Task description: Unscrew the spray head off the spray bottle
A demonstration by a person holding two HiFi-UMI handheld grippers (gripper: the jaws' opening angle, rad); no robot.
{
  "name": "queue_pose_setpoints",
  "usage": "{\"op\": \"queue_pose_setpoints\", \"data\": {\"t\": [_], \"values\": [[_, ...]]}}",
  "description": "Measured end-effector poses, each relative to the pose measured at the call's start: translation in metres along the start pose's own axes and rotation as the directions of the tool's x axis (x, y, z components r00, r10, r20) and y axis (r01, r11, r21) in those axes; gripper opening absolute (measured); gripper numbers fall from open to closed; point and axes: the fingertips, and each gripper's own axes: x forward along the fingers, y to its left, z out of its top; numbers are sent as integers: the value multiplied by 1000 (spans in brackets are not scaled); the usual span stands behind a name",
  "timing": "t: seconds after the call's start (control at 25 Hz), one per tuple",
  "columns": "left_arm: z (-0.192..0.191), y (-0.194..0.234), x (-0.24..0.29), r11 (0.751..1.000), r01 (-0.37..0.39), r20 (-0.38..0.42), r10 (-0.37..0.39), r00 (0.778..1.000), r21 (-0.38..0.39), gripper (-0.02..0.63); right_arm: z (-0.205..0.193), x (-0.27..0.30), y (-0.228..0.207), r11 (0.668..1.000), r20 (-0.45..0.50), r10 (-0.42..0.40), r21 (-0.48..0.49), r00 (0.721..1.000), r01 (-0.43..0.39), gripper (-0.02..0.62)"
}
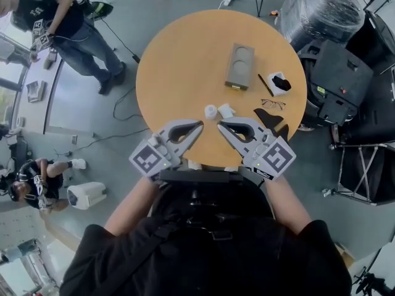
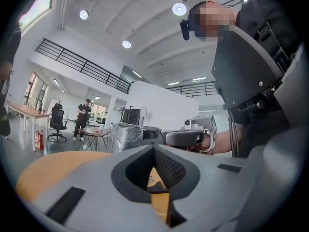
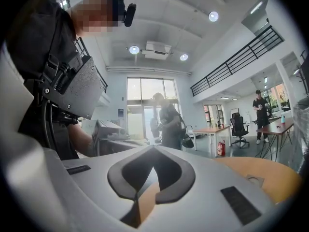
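Observation:
In the head view two small white things lie side by side on the round wooden table [image 1: 185, 54]: a short white cylinder [image 1: 211, 111] and a white piece [image 1: 226, 110] right of it. Which is bottle and which is spray head I cannot tell. My left gripper [image 1: 199, 126] and right gripper [image 1: 221, 126] hover just in front of them, tips pointing toward each other. Both are shut with nothing between the jaws. The left gripper view shows its tips [image 2: 154, 147] touching and the right gripper [image 2: 186, 138] opposite. The right gripper view shows its tips [image 3: 153, 149] closed too.
A grey two-hollow tray [image 1: 239, 66] lies mid-table, with a pen [image 1: 265, 85], a black-and-white object [image 1: 279, 82], glasses [image 1: 273, 104] and a black piece [image 1: 271, 121] to the right. Wrapped equipment [image 1: 327, 11] stands at the table's right; a person [image 1: 68, 23] stands far left.

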Motion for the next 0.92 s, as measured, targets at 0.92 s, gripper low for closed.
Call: {"op": "queue_pose_setpoints", "data": {"t": [0.92], "values": [[-18,-18,-4,999,30,-23,-29,999,12,2,-26,-3,17,999,-29,15,44,999,-13,6]]}}
